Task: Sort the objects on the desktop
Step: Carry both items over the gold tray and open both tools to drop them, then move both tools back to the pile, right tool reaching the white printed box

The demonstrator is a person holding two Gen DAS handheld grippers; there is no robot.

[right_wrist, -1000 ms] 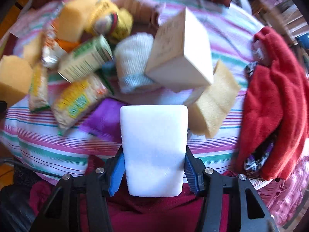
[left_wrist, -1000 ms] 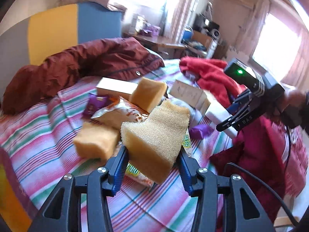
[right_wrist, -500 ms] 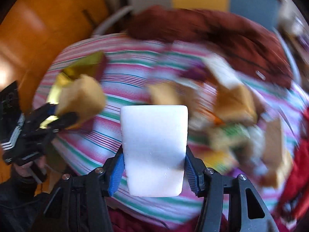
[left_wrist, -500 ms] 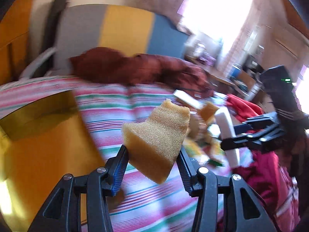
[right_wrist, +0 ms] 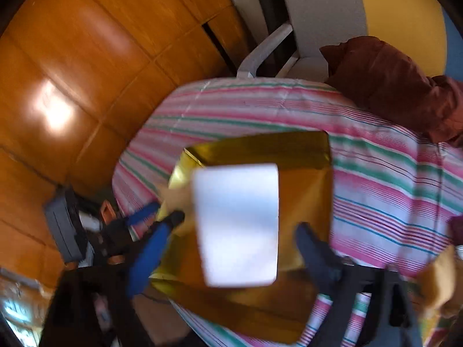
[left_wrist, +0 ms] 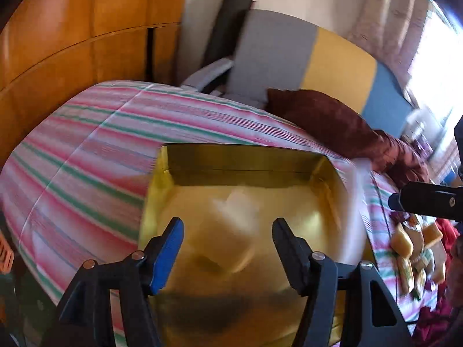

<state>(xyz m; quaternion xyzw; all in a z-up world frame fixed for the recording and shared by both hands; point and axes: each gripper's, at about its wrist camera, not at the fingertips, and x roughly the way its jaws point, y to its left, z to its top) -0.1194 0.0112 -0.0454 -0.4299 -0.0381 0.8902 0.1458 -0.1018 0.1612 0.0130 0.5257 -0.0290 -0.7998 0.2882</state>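
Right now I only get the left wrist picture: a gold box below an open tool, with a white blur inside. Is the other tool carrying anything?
Observer: The right wrist view shows a white block between the jaws of the right tool. The jaws have just been opening, and gaps show on both sides, so nothing grips it.
Visitor: Where is it heading?
Observer: It sits directly over the open gold box.
Visitor: Can you see my tool from there?
Observer: Yes. The left tool reaches in at the box's left edge. Its jaws have also just been opening and clamp nothing.
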